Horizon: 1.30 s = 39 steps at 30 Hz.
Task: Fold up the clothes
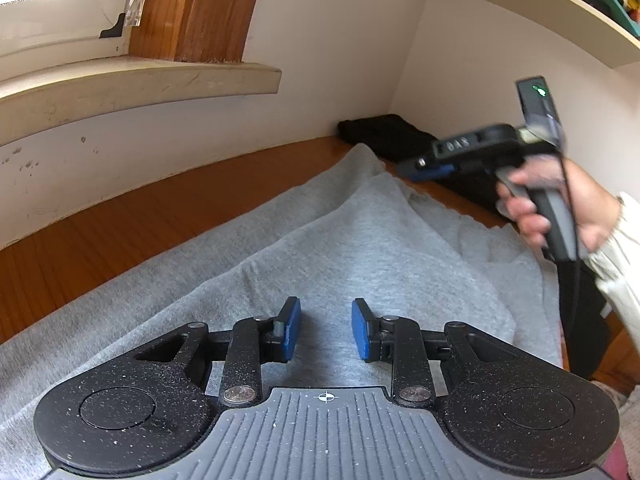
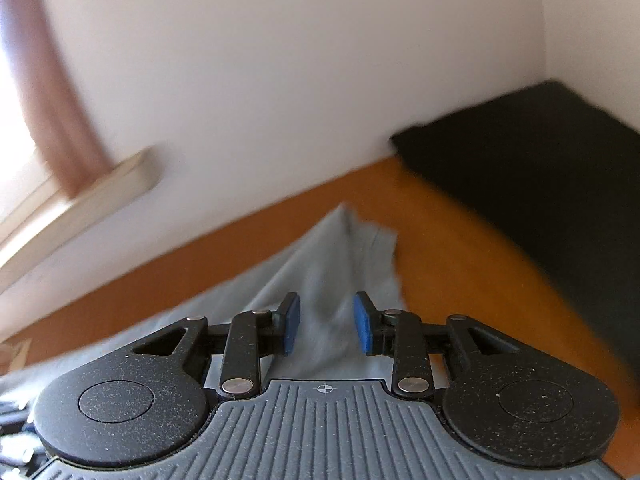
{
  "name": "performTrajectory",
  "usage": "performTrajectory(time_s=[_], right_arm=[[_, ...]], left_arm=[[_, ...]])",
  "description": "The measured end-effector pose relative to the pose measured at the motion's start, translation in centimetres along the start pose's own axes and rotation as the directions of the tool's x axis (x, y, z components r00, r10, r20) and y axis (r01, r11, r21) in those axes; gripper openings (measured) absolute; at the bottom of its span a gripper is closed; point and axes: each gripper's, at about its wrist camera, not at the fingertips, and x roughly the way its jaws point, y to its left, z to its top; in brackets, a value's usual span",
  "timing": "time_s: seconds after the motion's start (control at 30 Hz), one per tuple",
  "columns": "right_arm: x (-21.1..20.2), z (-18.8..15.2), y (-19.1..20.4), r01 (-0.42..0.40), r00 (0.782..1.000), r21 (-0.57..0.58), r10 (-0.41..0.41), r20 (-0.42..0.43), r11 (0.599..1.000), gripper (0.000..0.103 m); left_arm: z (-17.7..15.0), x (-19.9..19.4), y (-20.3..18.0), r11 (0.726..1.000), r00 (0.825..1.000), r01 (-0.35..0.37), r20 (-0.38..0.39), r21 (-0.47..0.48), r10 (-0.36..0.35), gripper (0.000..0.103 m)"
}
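On the desk (image 1: 120, 216) we hover both parted, empty grippers, left gripper (image 1: 326, 328) and right gripper (image 2: 326, 322), over the grey garment (image 1: 340, 240), between folds. Next, we judge, calls for pinching its corner at twelve o'clock (image 2: 360, 232).

The left wrist camera sits close above the grey garment (image 1: 340, 248) and looks forward and down along its own fingers, across the wooden table (image 1: 120, 220) toward the wall corner, with the window sill (image 1: 140, 84) up to the left of the garment. The right wrist camera, blurred, looks the same way from nearer the garment's far corner (image 2: 344, 240). Both share the garment, table, sill and the black cloth (image 2: 540, 168) beyond the garment on the right.
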Motion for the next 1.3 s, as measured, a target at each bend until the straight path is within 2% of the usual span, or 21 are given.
performTrajectory(time_s=[0.07,0.13,0.17,0.27,0.3,0.37,0.47,0.5,0.57,0.63,0.7,0.73,0.87,0.93,1.0,1.17,1.23,1.3], right_arm=[[-0.2,-0.8,0.8,-0.016,1.000,0.008,0.016,-0.014,1.000,0.035],[0.1,-1.1,1.6,-0.025,0.999,0.012,0.025,-0.026,1.000,0.038],[0.3,-1.2,2.1,-0.031,0.999,0.011,0.031,-0.025,0.999,0.040],[1.7,-0.5,3.3,-0.029,0.999,-0.019,0.028,-0.031,0.999,0.041],[2.1,-0.3,3.7,-0.017,0.999,-0.037,0.016,-0.030,0.999,0.032],[1.8,0.0,4.4,-0.008,1.000,-0.050,0.009,0.021,0.999,0.003],[-1.7,0.3,4.8,-0.046,0.977,-0.063,0.058,0.204,0.997,0.003],[-2.4,0.1,4.9,-0.056,0.972,-0.066,0.069,0.225,0.996,0.003],[-2.5,-0.5,4.9,-0.014,0.978,-0.084,0.031,0.207,0.996,0.003],[-1.4,-1.2,4.0,0.040,0.992,-0.066,-0.032,0.122,0.997,0.003],[-0.3,-1.8,2.6,0.062,0.997,-0.029,-0.061,0.039,0.998,0.005],[-0.2,-1.9,1.9,0.068,0.997,-0.011,-0.068,0.032,0.998,0.006],[-0.5,-1.2,0.4,0.059,0.995,0.041,-0.062,0.074,0.997,0.029],[0.1,-0.5,0.1,0.052,0.996,0.045,-0.055,0.072,0.998,0.031],[1.0,0.2,-0.2,0.062,0.996,0.046,-0.065,0.058,0.997,0.039],[1.2,0.3,-1.3,0.057,0.995,0.077,-0.063,0.075,0.995,0.041],[0.8,-0.2,-1.7,0.046,0.995,0.086,-0.054,0.089,0.995,0.047],[0.4,-1.1,-2.5,0.031,0.992,0.089,-0.041,0.116,0.996,0.048]], left_arm=[[0.0,0.0,0.0,1.000,1.000,-0.002,0.002,0.000,0.002,0.032],[0.0,0.0,0.0,1.000,1.000,-0.005,0.005,0.003,0.005,0.038],[-0.1,0.0,-0.1,1.000,1.000,-0.006,0.006,0.004,0.006,0.040],[-0.1,-0.1,0.0,1.000,1.000,-0.006,0.009,0.005,0.006,0.043],[-0.1,-0.1,0.1,1.000,1.000,-0.005,0.010,0.003,0.005,0.043],[-0.1,-0.2,0.2,1.000,1.000,-0.004,0.012,-0.003,0.004,0.045],[-0.1,-0.3,0.3,1.000,1.000,-0.008,0.022,-0.010,0.008,0.052],[-0.1,-0.4,0.3,1.000,1.000,-0.009,0.026,-0.011,0.009,0.054],[-0.1,-0.4,0.3,1.000,1.000,-0.011,0.025,-0.012,0.012,0.055],[-0.1,-0.4,0.3,1.000,1.000,-0.013,0.025,-0.011,0.013,0.057],[0.0,-0.4,0.3,1.000,1.000,-0.013,0.026,-0.009,0.013,0.059],[0.0,-0.4,0.3,1.000,1.000,-0.013,0.026,-0.009,0.013,0.061],[-0.1,-0.3,0.3,1.000,1.000,-0.014,0.023,-0.006,0.014,0.063],[-0.2,-0.3,0.4,1.000,1.000,-0.015,0.023,-0.005,0.015,0.064],[-0.2,-0.4,0.4,1.000,0.999,-0.018,0.026,-0.003,0.018,0.066],[-0.2,-0.7,0.1,1.000,0.998,-0.027,0.049,0.013,0.026,0.066],[0.1,-0.9,-0.1,1.000,0.998,-0.023,0.059,0.016,0.022,0.068],[1.0,-0.8,-0.3,1.000,0.998,-0.015,0.055,0.003,0.015,0.068]])
